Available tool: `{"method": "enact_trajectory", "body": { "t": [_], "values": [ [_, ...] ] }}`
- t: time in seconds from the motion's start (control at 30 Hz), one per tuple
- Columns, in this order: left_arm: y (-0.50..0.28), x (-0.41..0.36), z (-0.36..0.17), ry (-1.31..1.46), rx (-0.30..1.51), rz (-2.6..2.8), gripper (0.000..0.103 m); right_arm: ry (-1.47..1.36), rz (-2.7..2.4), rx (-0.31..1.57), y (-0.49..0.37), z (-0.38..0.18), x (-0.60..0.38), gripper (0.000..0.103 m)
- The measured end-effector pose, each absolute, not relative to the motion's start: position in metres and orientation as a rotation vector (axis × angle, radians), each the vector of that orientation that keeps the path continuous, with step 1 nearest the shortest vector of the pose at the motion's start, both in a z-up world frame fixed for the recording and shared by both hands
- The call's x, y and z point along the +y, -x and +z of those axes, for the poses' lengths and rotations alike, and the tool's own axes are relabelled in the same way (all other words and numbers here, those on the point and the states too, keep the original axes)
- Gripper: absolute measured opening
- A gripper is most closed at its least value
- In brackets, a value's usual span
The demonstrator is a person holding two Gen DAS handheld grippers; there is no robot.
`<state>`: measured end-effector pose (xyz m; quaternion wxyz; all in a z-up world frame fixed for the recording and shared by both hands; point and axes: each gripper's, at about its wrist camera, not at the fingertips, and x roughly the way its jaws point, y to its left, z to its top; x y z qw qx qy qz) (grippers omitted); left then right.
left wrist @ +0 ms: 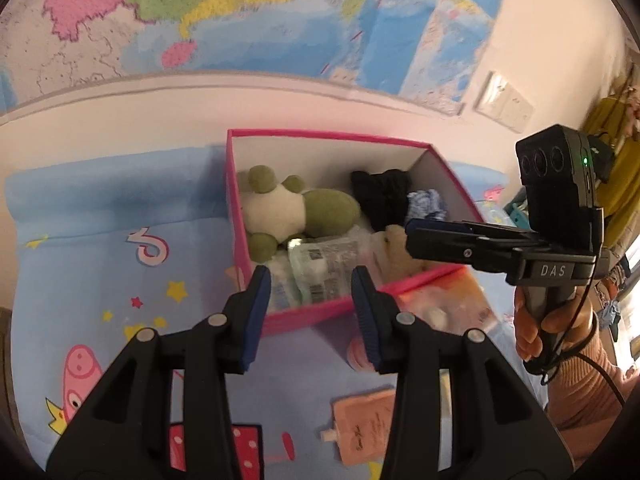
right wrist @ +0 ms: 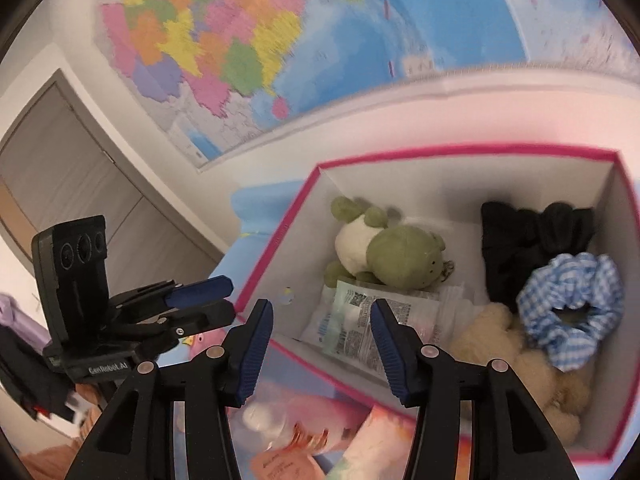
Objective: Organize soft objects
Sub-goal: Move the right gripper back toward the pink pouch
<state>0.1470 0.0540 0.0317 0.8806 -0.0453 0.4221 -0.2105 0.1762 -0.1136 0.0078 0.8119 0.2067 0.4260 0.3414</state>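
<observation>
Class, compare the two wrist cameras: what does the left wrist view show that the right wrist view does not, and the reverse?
Left only: the hand holding the right gripper, and wall switches.
Right only: a grey door and the whole blue checked scrunchie.
Both: the pink box, green frog plush, black cloth and wall map.

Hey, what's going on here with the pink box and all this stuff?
A person is sorting soft items into an open pink-rimmed cardboard box on a blue cartoon bedsheet. Inside lie a green-and-white plush frog, a blue gingham scrunchie, black fabric and plastic packets. The left hand-held gripper and right hand-held gripper are both open and empty at the box's near edge.
</observation>
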Motion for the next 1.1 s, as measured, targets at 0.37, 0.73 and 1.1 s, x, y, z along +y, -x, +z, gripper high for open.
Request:
{"method": "enact_trajectory", "body": {
  "t": [0.37, 0.73, 1.1],
  "values": [
    [-0.077, 0.046, -0.003, 0.003, 0.918, -0.481, 0.052, -0.373, 0.907, 0.873, -0.059, 0.020, -0.123, 0.052],
    [-0.053, 0.048, -0.053, 0.007, 1.053, -0.464, 0.052, -0.288, 0.823, 1.060, -0.040, -0.039, -0.067, 0.044],
    [-0.051, 0.031, -0.063, -0.038, 1.065, -0.503, 0.037, -0.319, 0.756, 1.074, -0.043, -0.051, -0.063, 0.044]
  ]
}}
